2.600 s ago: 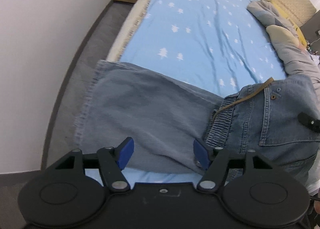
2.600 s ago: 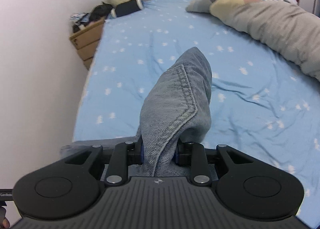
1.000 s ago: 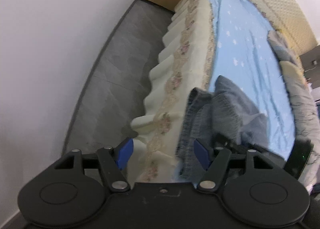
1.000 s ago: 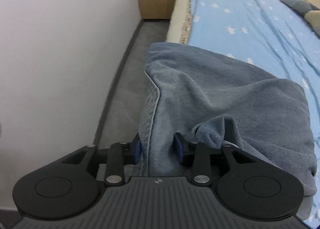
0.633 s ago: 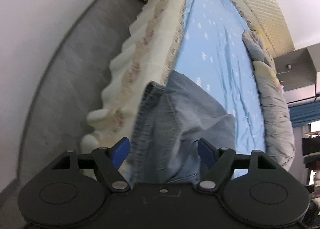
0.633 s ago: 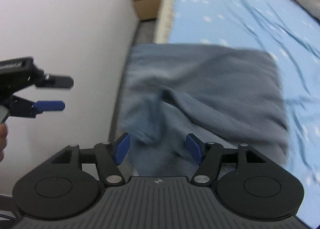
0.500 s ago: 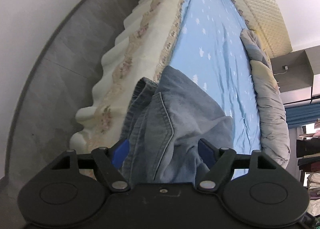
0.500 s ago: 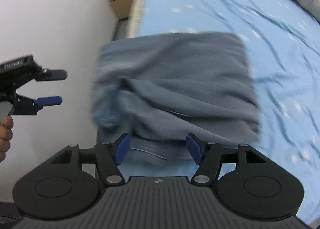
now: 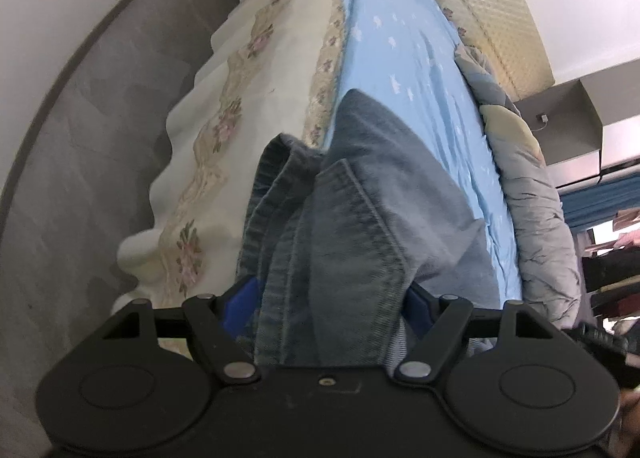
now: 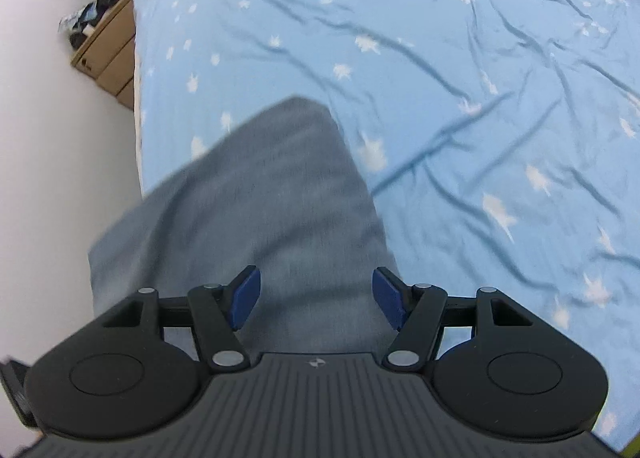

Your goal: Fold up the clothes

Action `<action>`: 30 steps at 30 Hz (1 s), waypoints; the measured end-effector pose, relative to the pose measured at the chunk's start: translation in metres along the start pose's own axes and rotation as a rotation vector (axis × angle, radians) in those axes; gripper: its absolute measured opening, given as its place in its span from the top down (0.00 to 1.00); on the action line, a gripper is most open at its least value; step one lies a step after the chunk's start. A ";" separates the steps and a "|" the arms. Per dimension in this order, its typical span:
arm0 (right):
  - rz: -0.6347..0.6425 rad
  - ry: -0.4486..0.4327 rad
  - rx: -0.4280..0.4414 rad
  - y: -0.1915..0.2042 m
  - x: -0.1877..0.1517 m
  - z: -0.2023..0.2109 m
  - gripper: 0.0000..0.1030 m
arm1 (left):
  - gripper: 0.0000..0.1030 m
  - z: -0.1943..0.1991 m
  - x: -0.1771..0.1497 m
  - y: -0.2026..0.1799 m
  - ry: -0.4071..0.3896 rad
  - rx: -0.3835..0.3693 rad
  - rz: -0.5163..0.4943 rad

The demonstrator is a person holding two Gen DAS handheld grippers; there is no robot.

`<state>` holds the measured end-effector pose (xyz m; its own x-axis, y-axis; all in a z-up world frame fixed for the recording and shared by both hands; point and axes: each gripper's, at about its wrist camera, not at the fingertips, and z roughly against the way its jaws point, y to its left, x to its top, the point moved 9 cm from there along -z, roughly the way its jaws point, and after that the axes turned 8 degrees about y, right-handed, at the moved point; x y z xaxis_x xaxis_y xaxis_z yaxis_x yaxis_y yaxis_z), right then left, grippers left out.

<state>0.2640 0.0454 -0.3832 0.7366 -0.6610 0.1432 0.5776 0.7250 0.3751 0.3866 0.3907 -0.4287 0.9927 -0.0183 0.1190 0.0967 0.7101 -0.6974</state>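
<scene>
Writing: none legible in either view; only a small pale emblem on the ribbed housing of the right gripper, too small to read.

Jeans lie folded at the near corner of the bed, on the blue sheet printed with white tree shapes. One bunched edge hangs over the mattress side, against the cream floral bed skirt.

Left gripper: thick hemmed layers of denim fill the gap between its blue pads. Jaws stand wide, with a pad at each flank of the bundle. Whether they press the cloth or only straddle it cannot be told.

Right gripper: jaws apart, nothing pinched. In the right wrist view the jeans lie beneath and ahead of it as a smooth grey-blue slab, motion-blurred, showing between the two pads and running forward toward the middle of the bed.

Surroundings: grey quilt along the far side of the bed, well apart from the jeans; cardboard boxes by the white wall; quilted headboard at the far end.
</scene>
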 end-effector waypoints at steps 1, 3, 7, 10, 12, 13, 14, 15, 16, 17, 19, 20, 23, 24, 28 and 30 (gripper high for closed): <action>0.000 0.002 0.003 0.001 0.006 -0.002 0.37 | 0.28 -0.004 0.000 0.004 0.006 -0.016 0.007; -0.012 0.007 0.015 0.002 0.018 -0.006 0.37 | 0.24 -0.011 0.001 0.011 0.019 -0.045 0.021; -0.057 0.030 0.048 0.000 0.024 -0.016 0.37 | 0.14 -0.021 0.000 0.026 0.043 -0.047 0.045; -0.066 0.056 0.035 -0.002 0.023 -0.022 0.37 | 0.09 -0.026 0.000 0.032 0.054 -0.050 0.055; -0.065 0.065 0.029 -0.004 0.020 -0.026 0.37 | 0.06 -0.029 0.000 0.035 0.059 -0.062 0.067; -0.062 0.067 0.025 -0.005 0.020 -0.027 0.36 | 0.05 -0.032 -0.001 0.038 0.065 -0.076 0.082; -0.063 0.068 0.023 -0.006 0.021 -0.029 0.35 | 0.03 -0.034 -0.003 0.040 0.072 -0.091 0.099; -0.068 0.070 0.022 -0.008 0.021 -0.031 0.34 | 0.03 -0.037 -0.004 0.042 0.078 -0.105 0.118; -0.072 0.072 0.022 -0.009 0.022 -0.033 0.33 | 0.03 -0.040 -0.004 0.043 0.084 -0.123 0.136; -0.078 0.072 0.023 -0.010 0.024 -0.035 0.33 | 0.03 -0.042 -0.006 0.044 0.091 -0.147 0.154; -0.082 0.070 0.026 -0.013 0.028 -0.038 0.31 | 0.03 -0.045 -0.008 0.045 0.101 -0.185 0.183; -0.075 0.074 0.030 -0.013 0.029 -0.040 0.31 | 0.04 -0.047 -0.010 0.047 0.108 -0.204 0.203; -0.053 0.090 0.040 -0.016 0.033 -0.046 0.27 | 0.15 -0.046 -0.012 0.044 0.126 -0.251 0.226; -0.047 0.099 0.042 -0.017 0.033 -0.049 0.26 | 0.16 -0.045 -0.012 0.042 0.132 -0.257 0.216; -0.036 0.125 0.079 -0.020 0.034 -0.055 0.26 | 0.26 -0.040 -0.011 0.034 0.155 -0.281 0.179; -0.032 0.136 0.100 -0.021 0.035 -0.055 0.26 | 0.28 -0.037 -0.011 0.030 0.167 -0.293 0.161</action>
<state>0.2969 0.0178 -0.4360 0.7633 -0.6460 0.0073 0.5684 0.6769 0.4677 0.3817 0.3861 -0.4769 0.9926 -0.0545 -0.1082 -0.0687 0.4820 -0.8735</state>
